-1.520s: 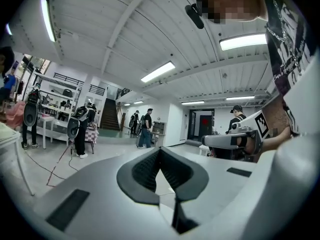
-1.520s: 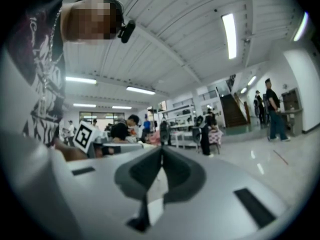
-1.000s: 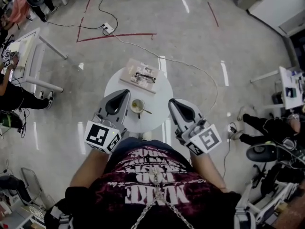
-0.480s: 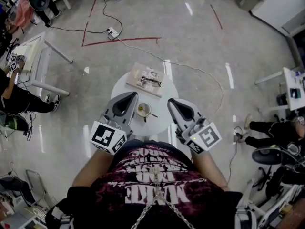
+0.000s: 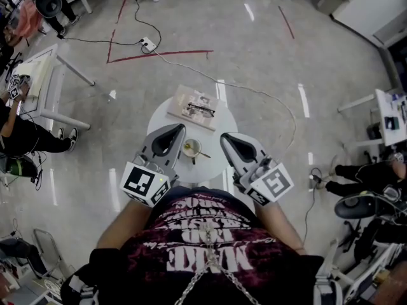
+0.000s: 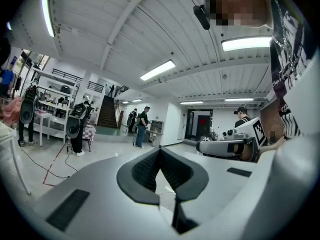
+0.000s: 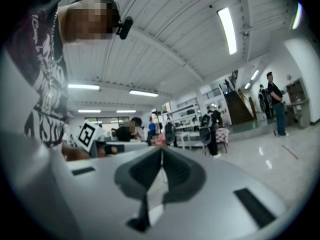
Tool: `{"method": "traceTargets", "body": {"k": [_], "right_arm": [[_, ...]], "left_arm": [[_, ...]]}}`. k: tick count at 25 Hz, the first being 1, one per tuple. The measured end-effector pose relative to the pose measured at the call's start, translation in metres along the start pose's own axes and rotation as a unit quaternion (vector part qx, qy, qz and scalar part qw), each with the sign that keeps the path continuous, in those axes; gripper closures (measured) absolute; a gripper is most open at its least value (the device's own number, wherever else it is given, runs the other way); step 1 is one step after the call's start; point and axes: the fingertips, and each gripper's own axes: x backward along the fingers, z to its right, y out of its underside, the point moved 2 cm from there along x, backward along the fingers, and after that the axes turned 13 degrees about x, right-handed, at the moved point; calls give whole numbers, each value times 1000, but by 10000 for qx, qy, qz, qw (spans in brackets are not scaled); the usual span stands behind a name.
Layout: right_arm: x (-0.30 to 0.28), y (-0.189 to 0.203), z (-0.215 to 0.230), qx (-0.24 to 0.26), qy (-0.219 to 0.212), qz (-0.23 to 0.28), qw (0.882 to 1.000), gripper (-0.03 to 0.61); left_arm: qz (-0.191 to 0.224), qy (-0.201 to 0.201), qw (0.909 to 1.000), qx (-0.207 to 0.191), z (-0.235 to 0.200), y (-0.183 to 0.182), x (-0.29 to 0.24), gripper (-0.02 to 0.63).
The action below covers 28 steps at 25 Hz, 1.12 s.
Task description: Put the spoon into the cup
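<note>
Head view: the right gripper (image 5: 223, 136) has edged closer to the cup (image 5: 190, 147) on the round white table (image 5: 159, 116), while the left gripper (image 5: 180, 127) has kept its place just beside it. Both point level. The spoon (image 5: 202, 152) sits in the cup, its handle poking out rightward.

Left gripper view: the jaws are together, empty.

Right gripper view: the jaws are closed on nothing.

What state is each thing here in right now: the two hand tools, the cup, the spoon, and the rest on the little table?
Left gripper: jaws shut, empty.
Right gripper: jaws shut, empty.
Cup: upright on the table.
Spoon: seems to rest in the cup, handle sticking out; too small to be sure.
Book: lying flat.
Glasses: lying on the book.
</note>
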Motion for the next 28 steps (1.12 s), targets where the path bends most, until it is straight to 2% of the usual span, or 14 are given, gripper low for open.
{"method": "traceTargets", "body": {"k": [10, 28], "right_arm": [[-4, 5, -5, 14, -77, -144, 9999, 543], [5, 3, -2, 150, 47, -167, 9997, 543]], "left_arm": [[-16, 49, 10000, -47, -1, 3, -1, 586], [-35, -59, 9998, -165, 2, 11, -2, 586]]}}
